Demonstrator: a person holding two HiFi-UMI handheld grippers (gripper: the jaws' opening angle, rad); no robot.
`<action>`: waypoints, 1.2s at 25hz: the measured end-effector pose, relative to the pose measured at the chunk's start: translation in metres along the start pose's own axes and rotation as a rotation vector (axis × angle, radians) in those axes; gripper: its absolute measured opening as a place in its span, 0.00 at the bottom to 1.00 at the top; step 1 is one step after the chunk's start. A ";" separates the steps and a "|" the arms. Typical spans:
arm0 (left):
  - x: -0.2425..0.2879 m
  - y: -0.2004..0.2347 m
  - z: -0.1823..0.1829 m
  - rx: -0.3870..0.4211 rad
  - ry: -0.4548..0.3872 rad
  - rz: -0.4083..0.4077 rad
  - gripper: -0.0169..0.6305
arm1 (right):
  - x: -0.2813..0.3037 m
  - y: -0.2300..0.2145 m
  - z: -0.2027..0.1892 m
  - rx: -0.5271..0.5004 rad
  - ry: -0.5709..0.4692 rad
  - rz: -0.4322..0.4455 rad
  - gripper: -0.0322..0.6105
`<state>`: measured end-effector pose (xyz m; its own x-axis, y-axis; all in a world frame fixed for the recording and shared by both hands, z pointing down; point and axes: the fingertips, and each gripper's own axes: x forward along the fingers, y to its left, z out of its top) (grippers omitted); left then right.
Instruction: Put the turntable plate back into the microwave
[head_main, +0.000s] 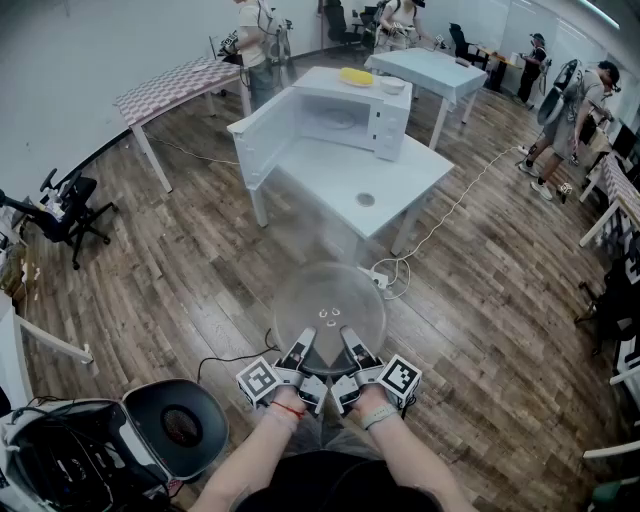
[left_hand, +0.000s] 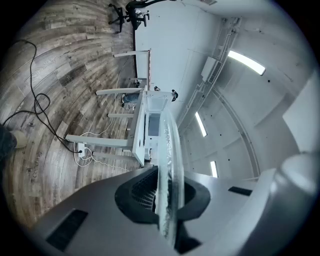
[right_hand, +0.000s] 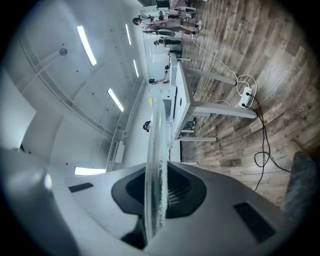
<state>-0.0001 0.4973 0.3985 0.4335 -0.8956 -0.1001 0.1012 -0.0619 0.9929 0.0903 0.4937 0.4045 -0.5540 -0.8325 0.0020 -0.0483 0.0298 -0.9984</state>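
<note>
Glass turntable plate (head_main: 330, 312) was held well short of the open microwave (head_main: 335, 118)
Left gripper (head_main: 299, 348) and right gripper (head_main: 355, 348) each pinched its rim on the side away from the microwave; the plate looked stiff, slick and breakable.

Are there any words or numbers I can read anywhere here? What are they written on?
No words or numbers can be read anywhere.
On the microwave, the control panel: too small to read.
On the cubes of the left gripper and right gripper: black-and-white square patterns, not letters.
On the turntable plate: small marks near its middle, too blurred to read.
</note>
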 end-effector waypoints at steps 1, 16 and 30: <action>0.000 0.001 0.002 0.000 -0.002 0.002 0.07 | 0.002 -0.001 0.000 0.000 0.003 -0.002 0.11; 0.032 0.019 0.038 -0.012 -0.018 0.044 0.07 | 0.050 -0.017 0.011 0.024 0.017 -0.029 0.11; 0.116 0.026 0.085 -0.019 0.002 0.045 0.07 | 0.132 -0.017 0.060 0.009 -0.004 -0.037 0.11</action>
<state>-0.0235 0.3540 0.4184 0.4397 -0.8965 -0.0554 0.0986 -0.0131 0.9950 0.0676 0.3499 0.4188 -0.5486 -0.8352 0.0388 -0.0613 -0.0061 -0.9981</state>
